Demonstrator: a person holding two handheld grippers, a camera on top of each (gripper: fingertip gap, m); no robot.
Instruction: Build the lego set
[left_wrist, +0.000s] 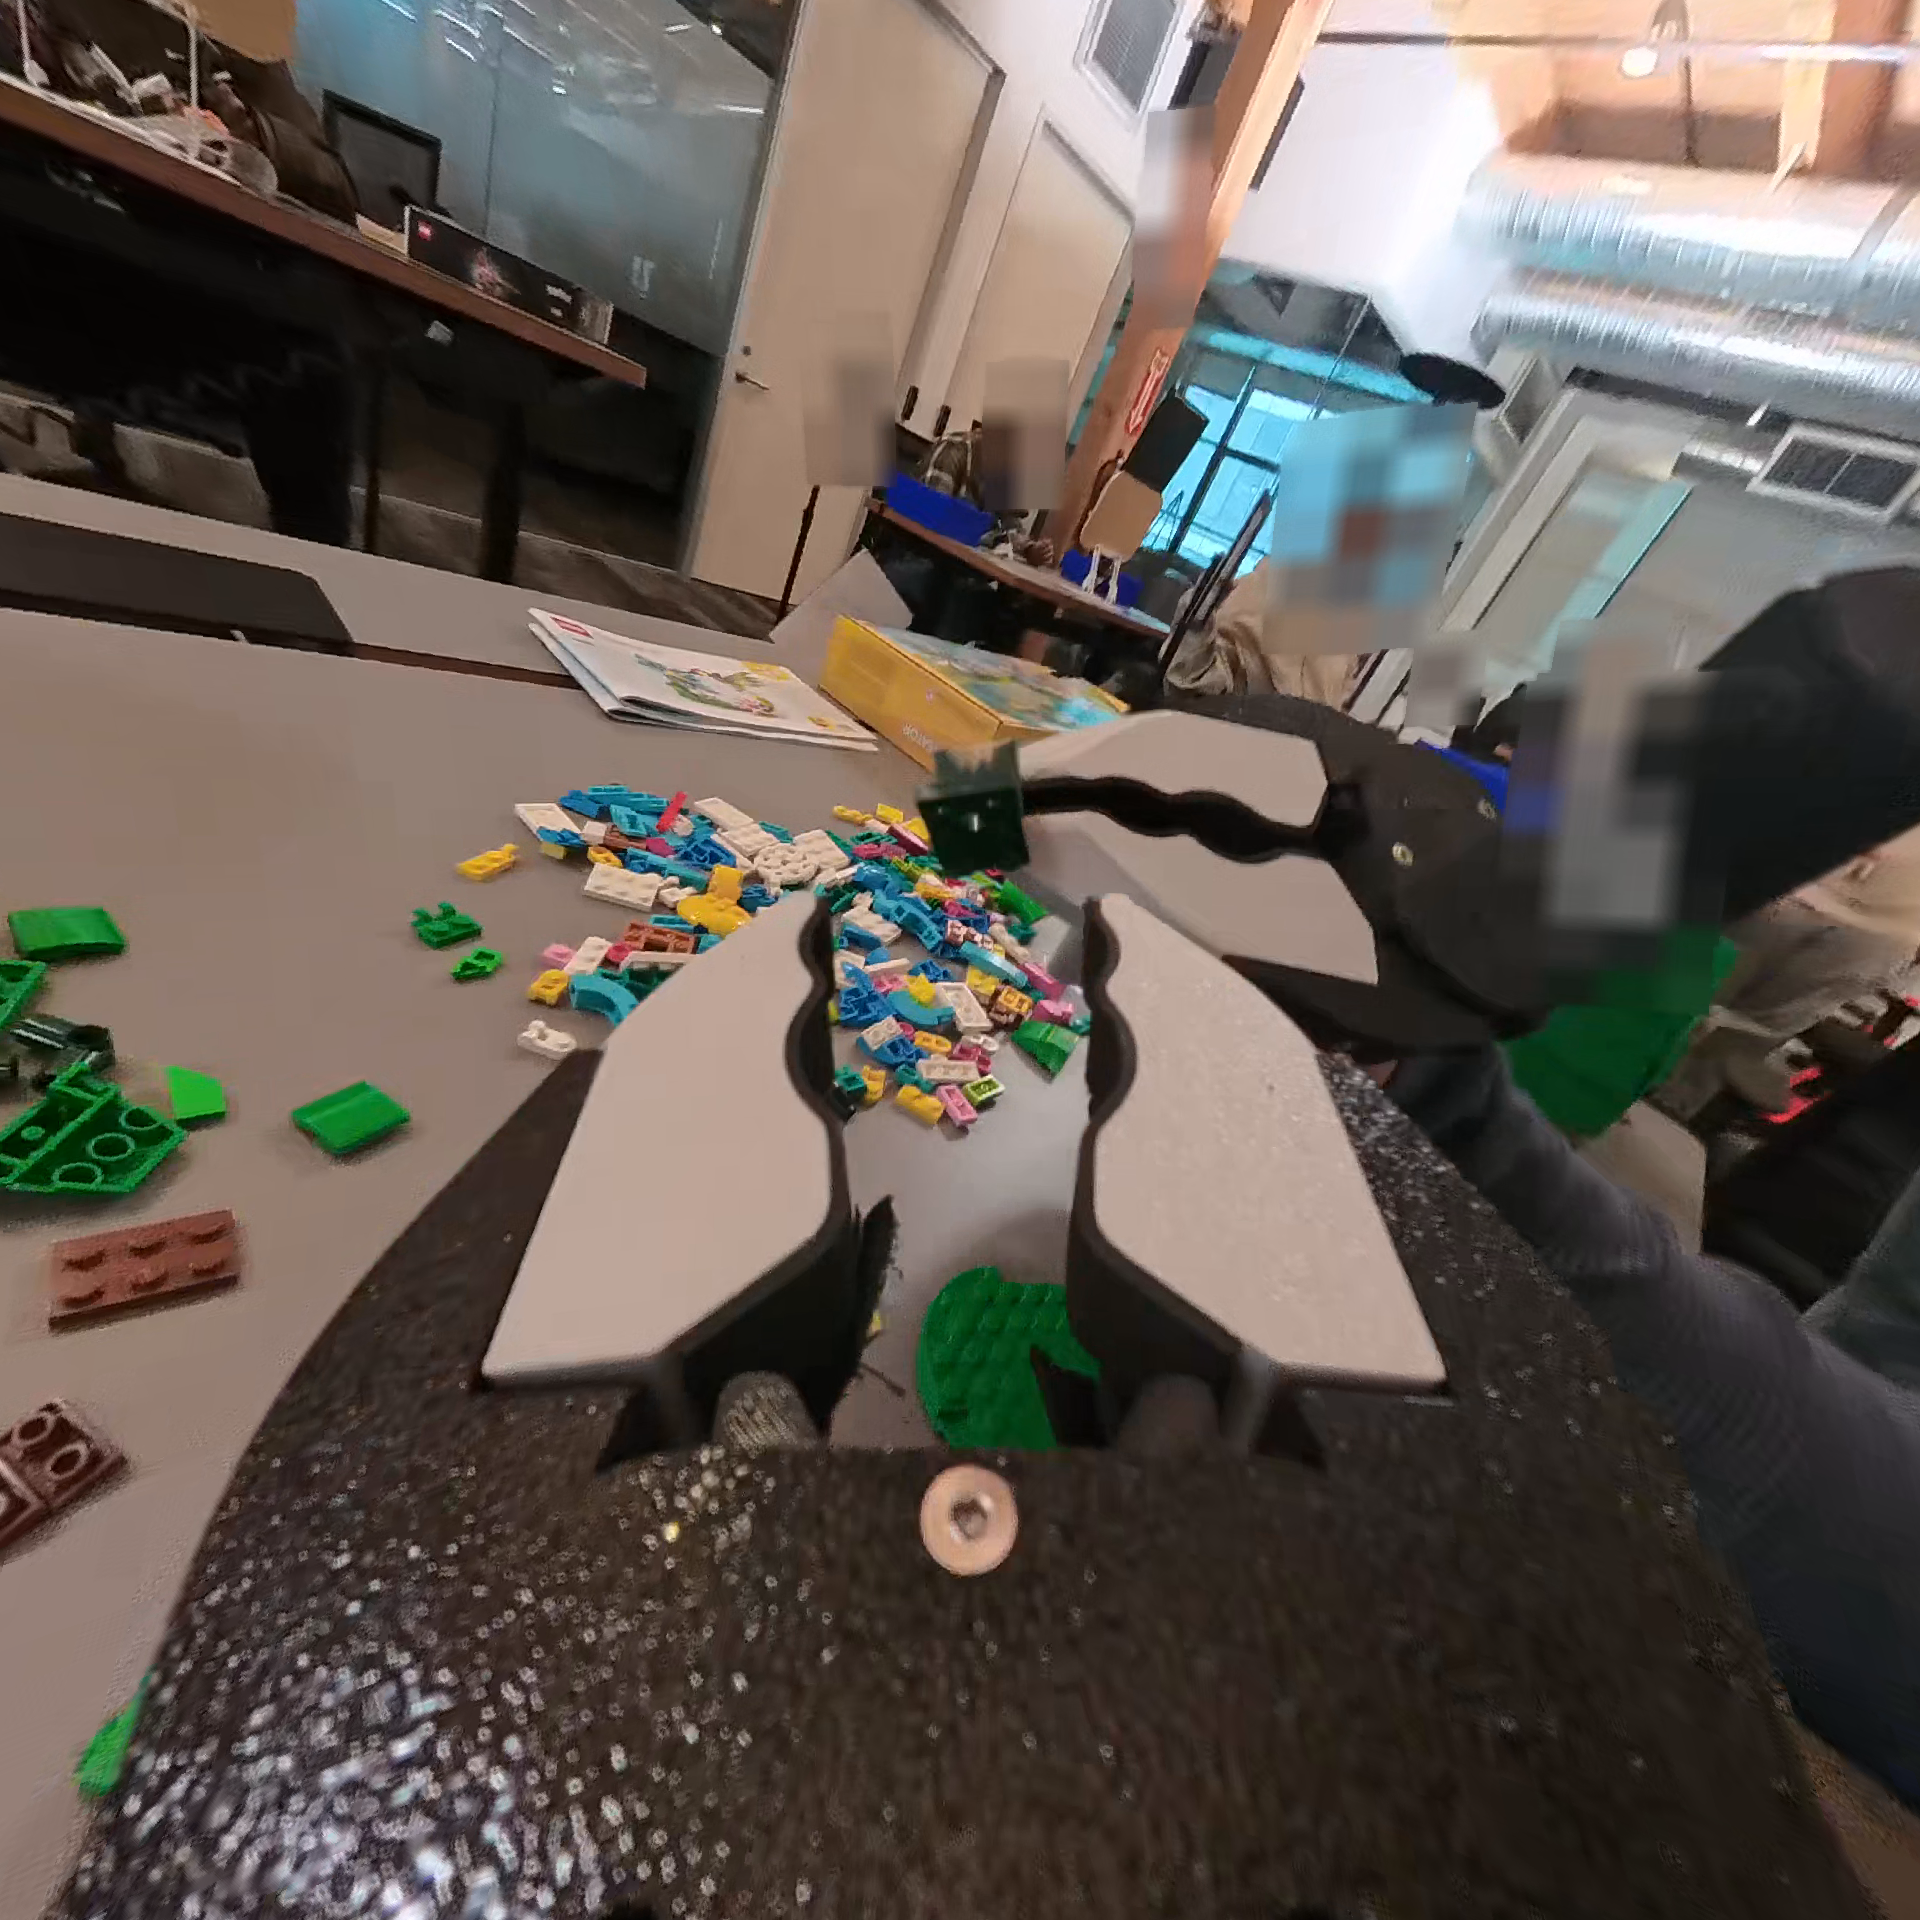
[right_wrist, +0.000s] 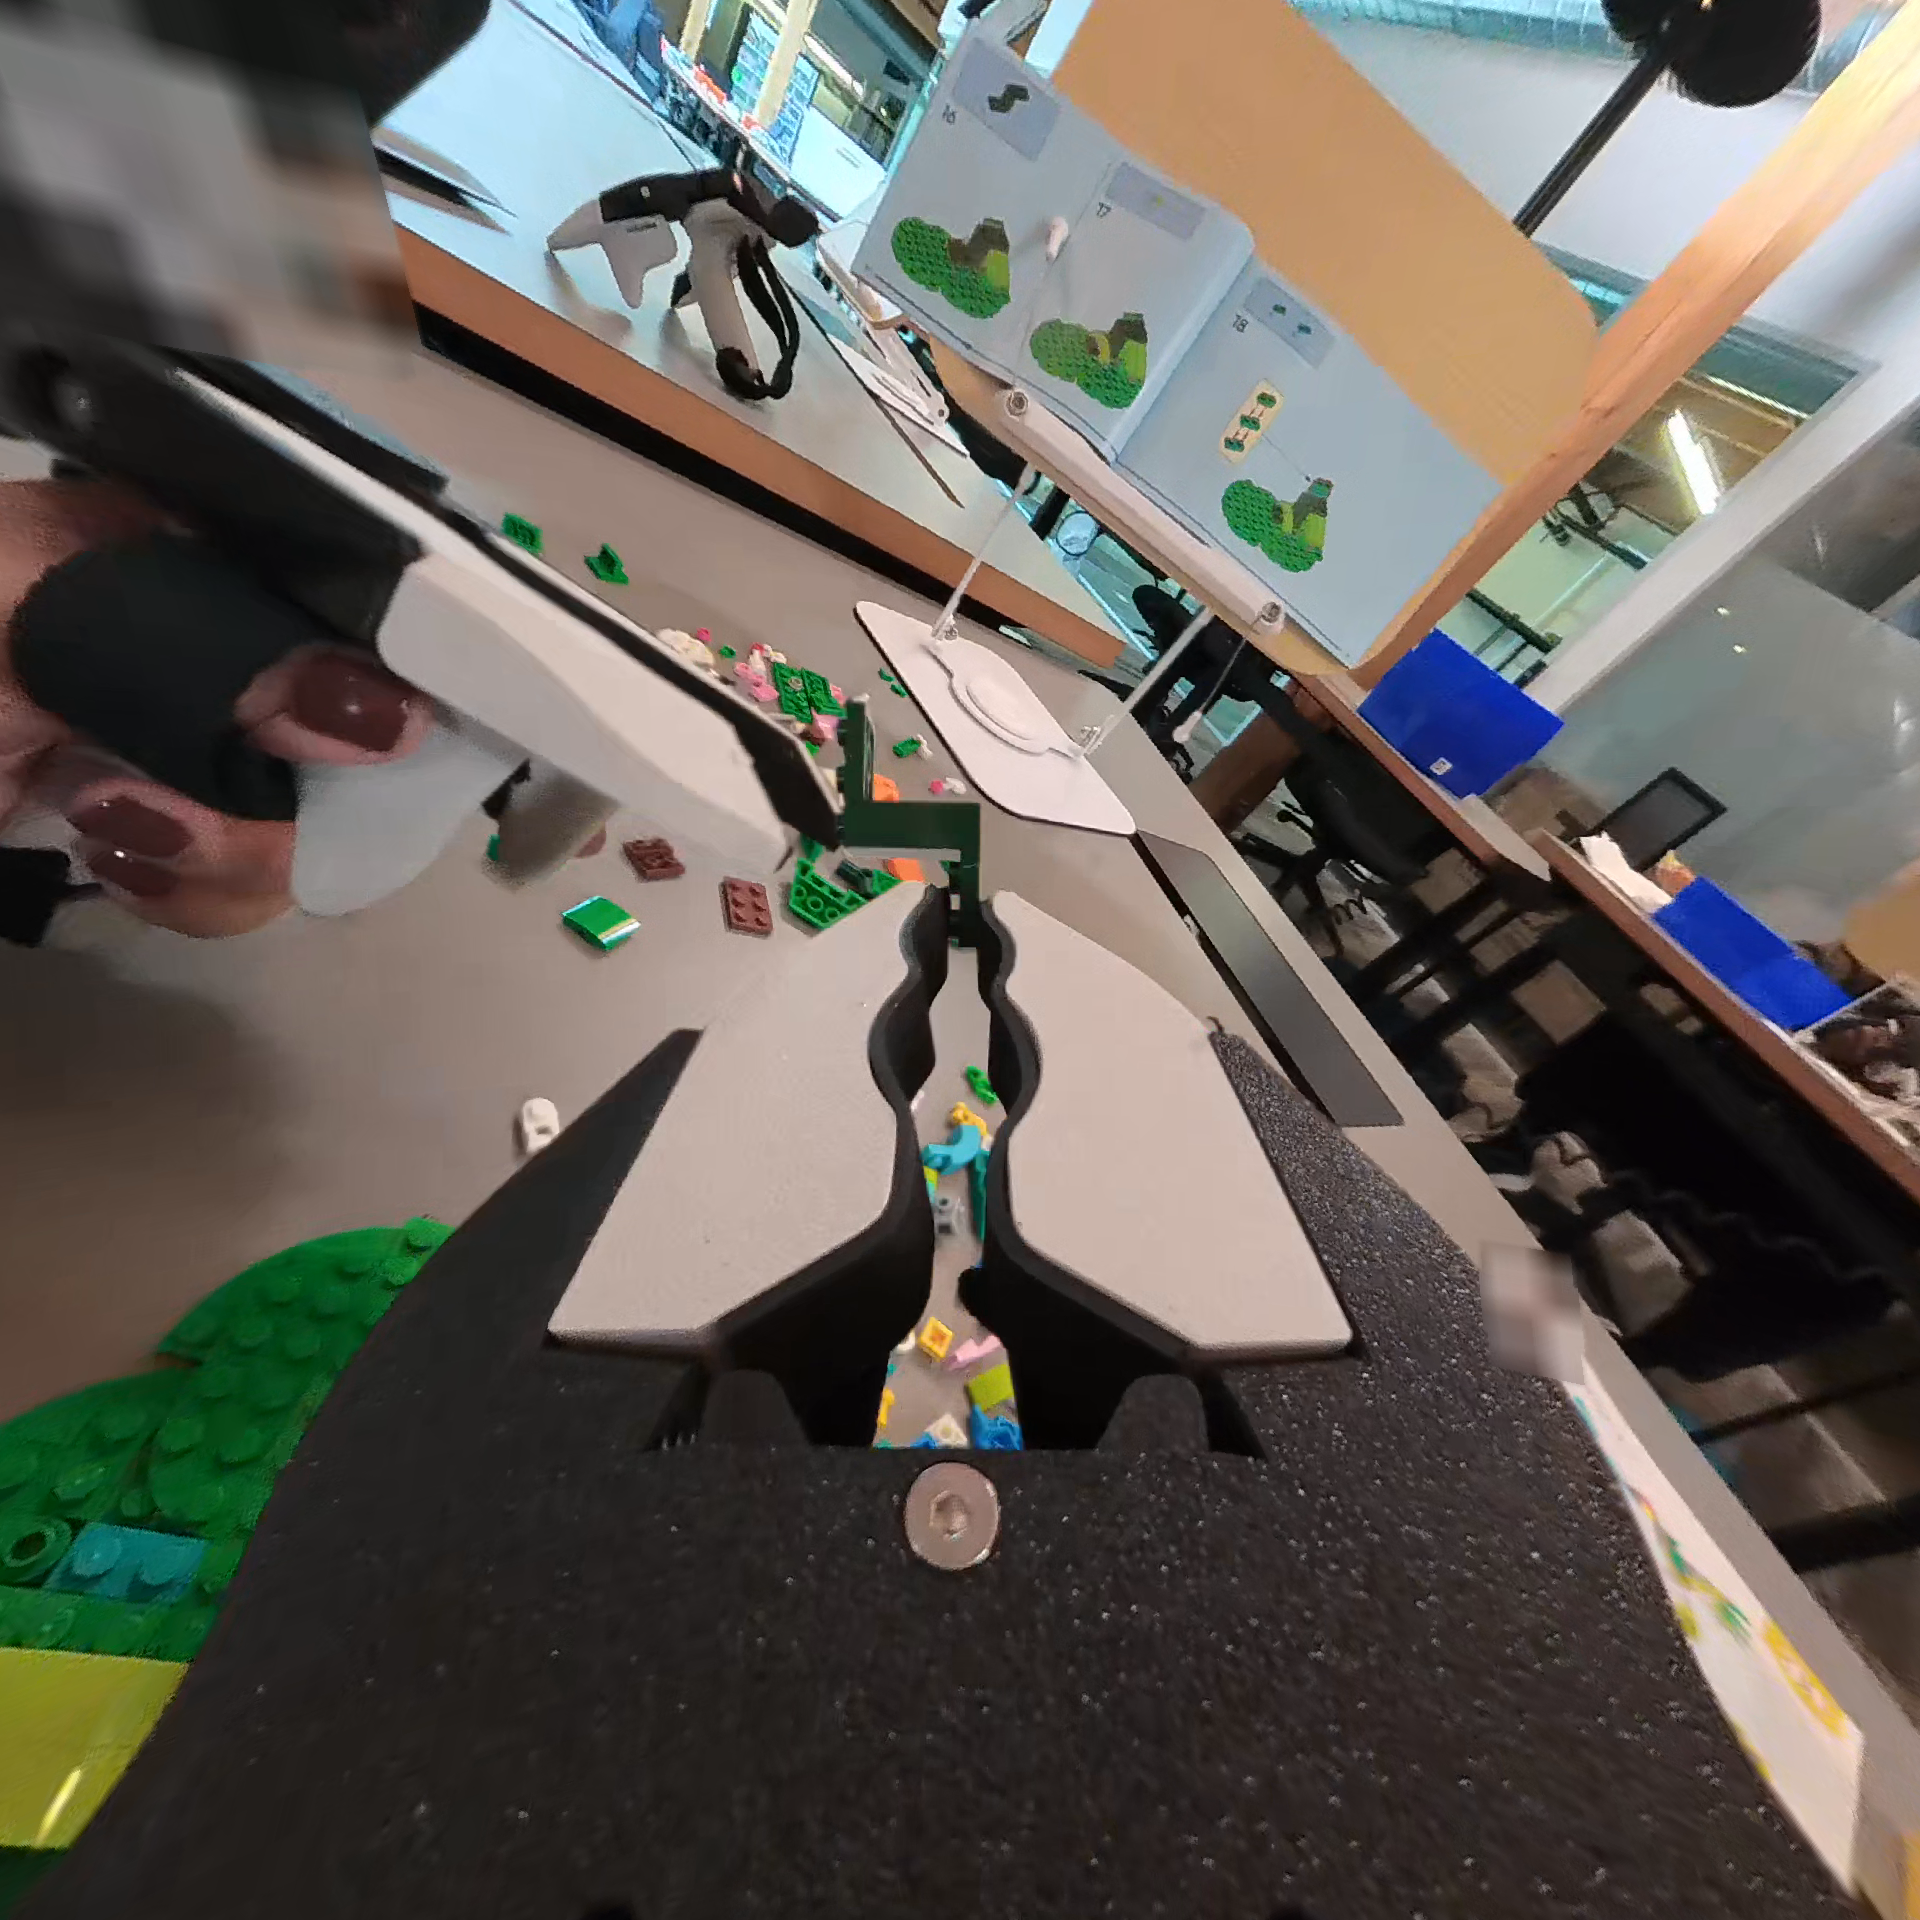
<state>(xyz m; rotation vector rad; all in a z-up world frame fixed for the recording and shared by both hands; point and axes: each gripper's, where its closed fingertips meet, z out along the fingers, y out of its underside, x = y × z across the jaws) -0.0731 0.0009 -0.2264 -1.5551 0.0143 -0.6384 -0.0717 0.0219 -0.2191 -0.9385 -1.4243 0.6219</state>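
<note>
My right claw (right_wrist: 966, 914) pinches the dark green bracket (right_wrist: 914, 821) at twelve o'clock by its lower stem; light, rigid, slippery. My left claw (left_wrist: 951, 914) is spread.

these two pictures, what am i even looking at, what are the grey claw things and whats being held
Each picture comes from a camera mounted on a hand-held grabber, looking forward along its two grey fingers. A person holds one in each hand; there is no robot.

In the left wrist view, the left tongs are open and empty, above a pile of small coloured bricks on a grey table. Loose green and brown pieces lie to the left.

In the right wrist view, the right tongs pinch a dark green piece. The left grabber approaches it from the left. An instruction booklet stands behind on a holder.
</note>
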